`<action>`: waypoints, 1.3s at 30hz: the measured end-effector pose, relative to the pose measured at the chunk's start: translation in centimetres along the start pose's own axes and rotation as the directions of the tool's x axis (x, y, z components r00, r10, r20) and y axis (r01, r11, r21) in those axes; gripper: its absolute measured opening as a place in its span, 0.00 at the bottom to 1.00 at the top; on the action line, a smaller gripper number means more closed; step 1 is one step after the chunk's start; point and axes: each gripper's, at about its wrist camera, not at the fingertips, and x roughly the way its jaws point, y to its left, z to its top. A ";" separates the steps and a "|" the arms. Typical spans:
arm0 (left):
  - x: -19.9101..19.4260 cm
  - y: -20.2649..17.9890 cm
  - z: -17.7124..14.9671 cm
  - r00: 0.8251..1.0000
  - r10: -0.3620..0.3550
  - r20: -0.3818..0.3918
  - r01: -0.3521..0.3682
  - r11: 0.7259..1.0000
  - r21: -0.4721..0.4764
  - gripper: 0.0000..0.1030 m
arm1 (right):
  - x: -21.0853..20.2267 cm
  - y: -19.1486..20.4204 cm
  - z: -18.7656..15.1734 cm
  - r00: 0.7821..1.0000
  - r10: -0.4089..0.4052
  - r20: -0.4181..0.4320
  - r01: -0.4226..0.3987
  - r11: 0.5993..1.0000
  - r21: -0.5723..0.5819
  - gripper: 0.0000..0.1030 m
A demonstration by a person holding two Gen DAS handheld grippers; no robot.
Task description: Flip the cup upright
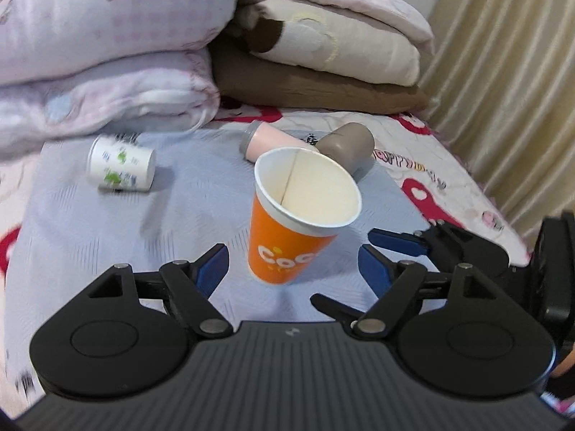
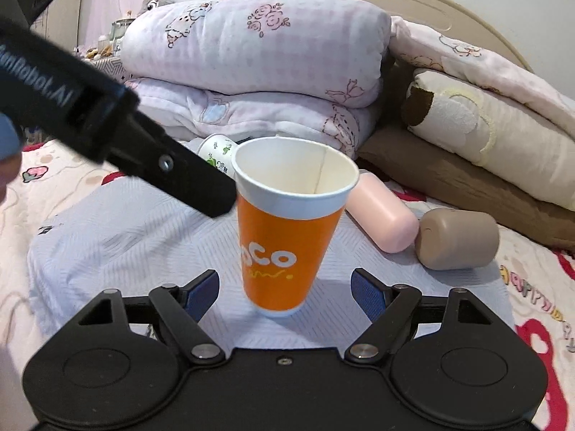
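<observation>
An orange paper cup (image 1: 287, 240) with a white rim stands mouth up, slightly tilted, on a light blue cloth (image 1: 172, 222); it also shows in the right wrist view (image 2: 287, 244). My left gripper (image 1: 293, 265) is open, its blue-padded fingers on either side of the cup without touching it. My right gripper (image 2: 285, 287) is open, its fingers beside the cup's base. The right gripper (image 1: 395, 248) appears at the right of the left wrist view. The left gripper's finger (image 2: 179, 172) reaches in from the left next to the cup's rim.
A white cup with green print (image 1: 120, 163) lies on its side at the left. A pink bottle (image 2: 381, 215) and a taupe cup (image 2: 458, 239) lie on their sides behind. Folded quilts (image 2: 251, 72) and blankets (image 2: 485, 136) are stacked at the back.
</observation>
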 end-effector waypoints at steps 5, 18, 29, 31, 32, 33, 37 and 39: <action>-4.2 -1.6 0.5 0.990 0.136 0.022 -0.136 0.991 0.003 0.76 | -4.0 -0.4 1.5 1.000 -0.010 0.007 0.010 0.997 0.076 0.82; -11.6 -6.3 -0.2 0.938 0.345 -0.019 -0.343 0.936 0.075 1.00 | -15.7 1.8 6.5 0.990 -0.134 0.041 0.134 0.991 -0.001 0.83; -14.3 -5.2 0.0 0.923 0.382 -0.037 -0.382 0.924 0.024 1.00 | -18.5 1.0 9.1 0.987 -0.142 -0.078 0.153 0.975 0.160 0.97; -14.8 -5.0 0.1 0.916 0.398 -0.038 -0.398 0.917 0.024 1.00 | -18.7 1.1 9.1 0.986 -0.153 -0.066 0.162 0.972 0.168 0.98; -14.8 -4.8 0.2 0.913 0.405 -0.039 -0.404 0.914 0.026 1.00 | -18.7 1.2 9.1 0.983 -0.172 -0.068 0.182 0.969 0.167 0.98; -14.9 -4.7 0.2 0.909 0.414 -0.043 -0.413 0.910 0.028 1.00 | -18.6 1.0 9.1 0.980 -0.182 -0.076 0.193 0.965 0.180 0.98; -14.8 -4.2 0.1 0.904 0.423 -0.063 -0.422 0.906 0.031 1.00 | -18.0 0.5 9.0 0.980 -0.164 -0.111 0.187 0.953 0.239 0.98; -14.7 -4.1 0.1 0.903 0.425 -0.072 -0.423 0.905 0.032 1.00 | -17.9 0.6 8.9 0.977 -0.171 -0.124 0.197 0.951 0.237 0.98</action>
